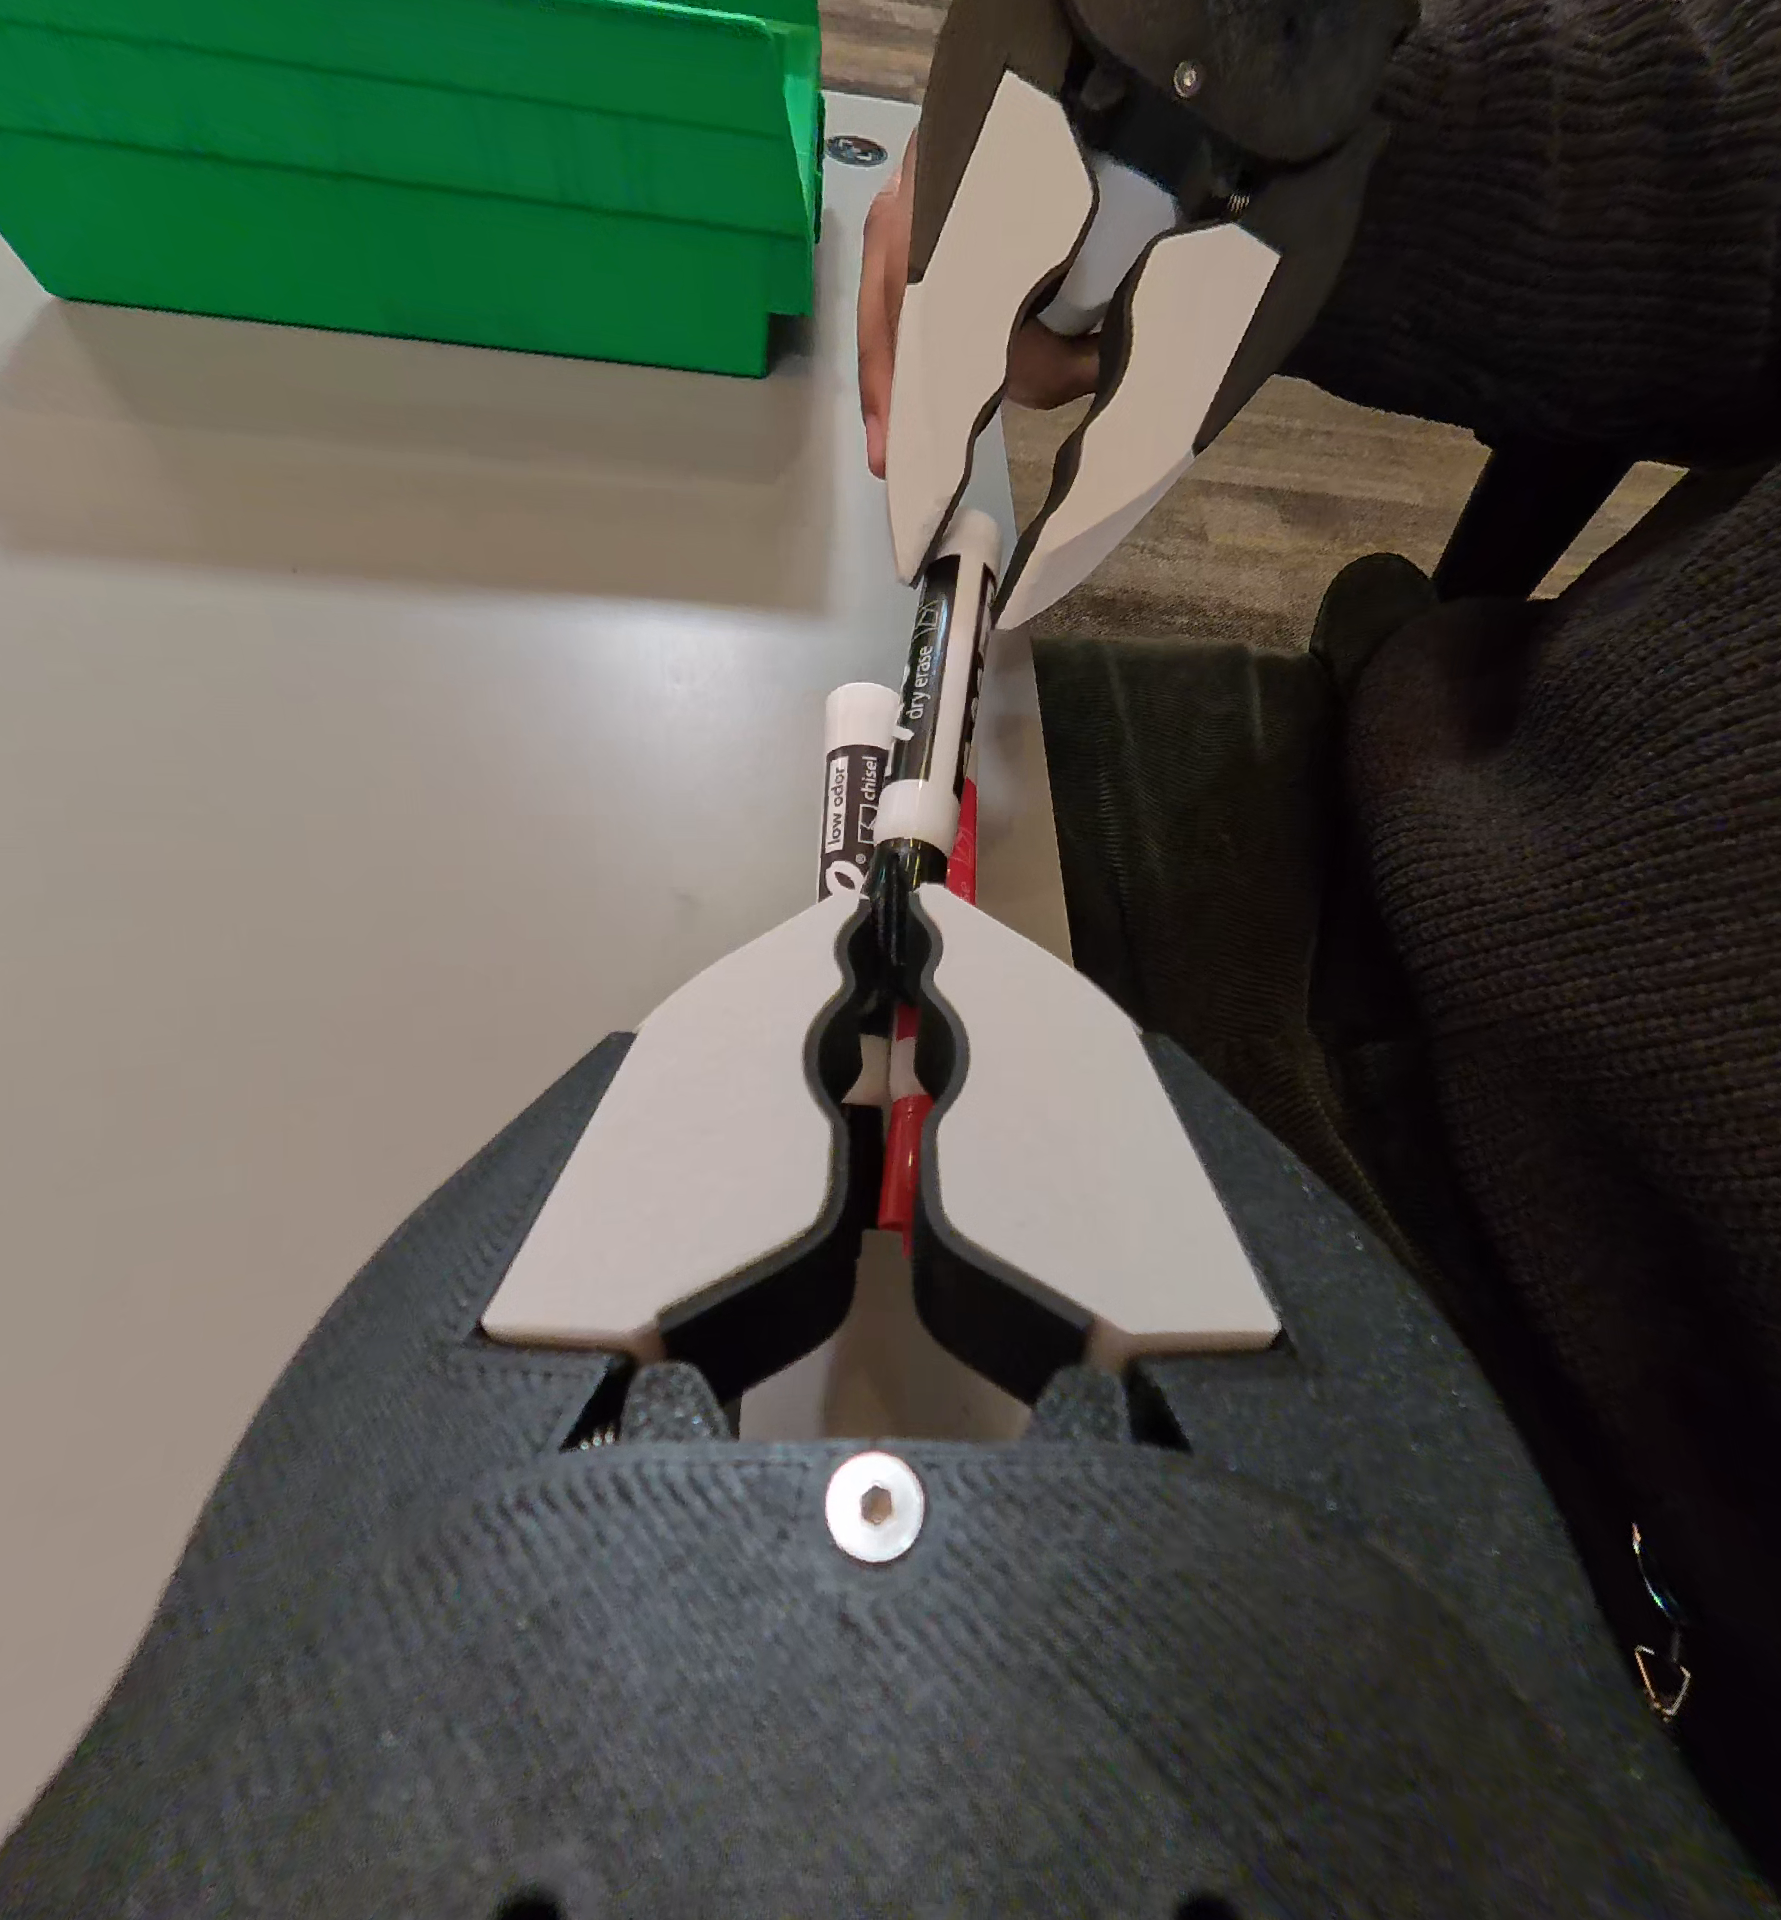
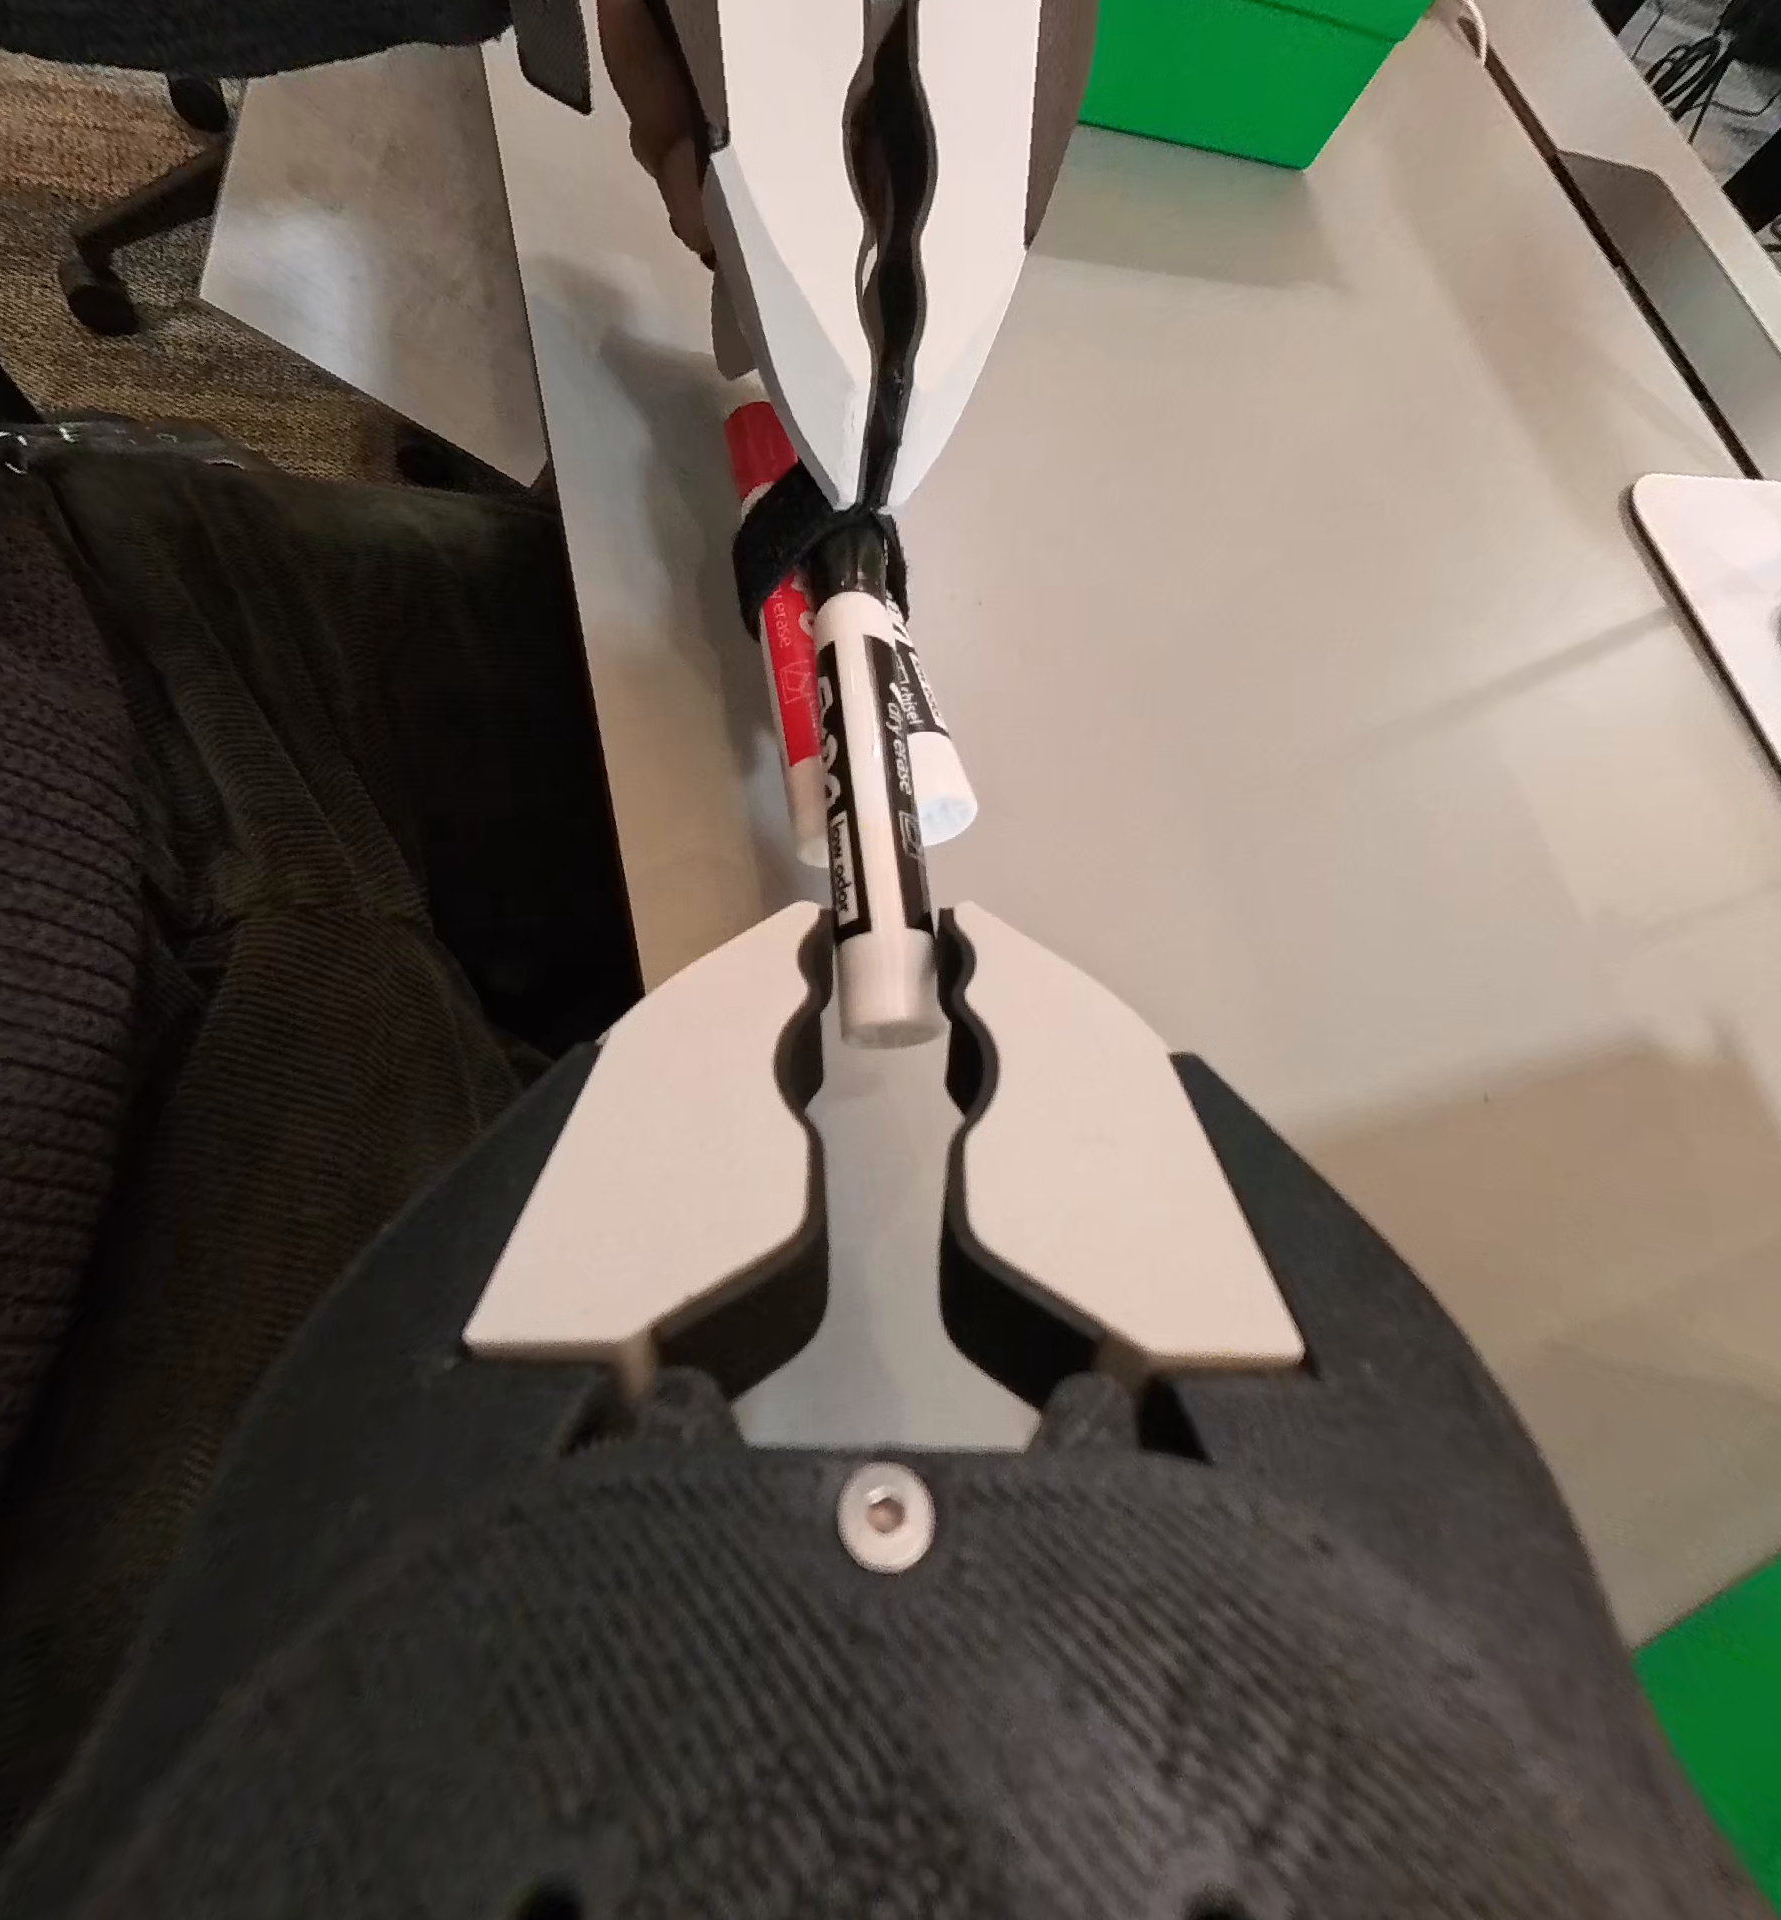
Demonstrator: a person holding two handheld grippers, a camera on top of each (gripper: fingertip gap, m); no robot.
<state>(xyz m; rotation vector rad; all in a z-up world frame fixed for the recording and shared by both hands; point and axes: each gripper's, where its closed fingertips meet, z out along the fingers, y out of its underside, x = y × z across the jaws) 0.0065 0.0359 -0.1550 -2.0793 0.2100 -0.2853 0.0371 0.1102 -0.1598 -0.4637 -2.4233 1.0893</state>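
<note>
Three dry-erase markers are bundled by a black strap (image 2: 772,561) just above the table's near edge. My left gripper (image 1: 888,920) is shut on the strap's end; it also shows in the right wrist view (image 2: 870,488). My right gripper (image 2: 884,925) is closed around the white tail end of one black marker (image 2: 865,790); it also shows in the left wrist view (image 1: 959,582). A second black marker (image 2: 933,748) and a red marker (image 2: 777,665) hang in the strap beside it. In the left wrist view the held marker (image 1: 943,707) runs between both grippers.
A green box (image 1: 398,208) stands on the pale table (image 1: 346,831) at the back. A white tray (image 2: 1748,644) with a cable lies at the right. A person in dark knitted clothing (image 1: 1488,935) sits at the table's edge. A chair base (image 2: 127,239) stands on the carpet. The gap from one gripper's tips to the other's is roughly 9 cm.
</note>
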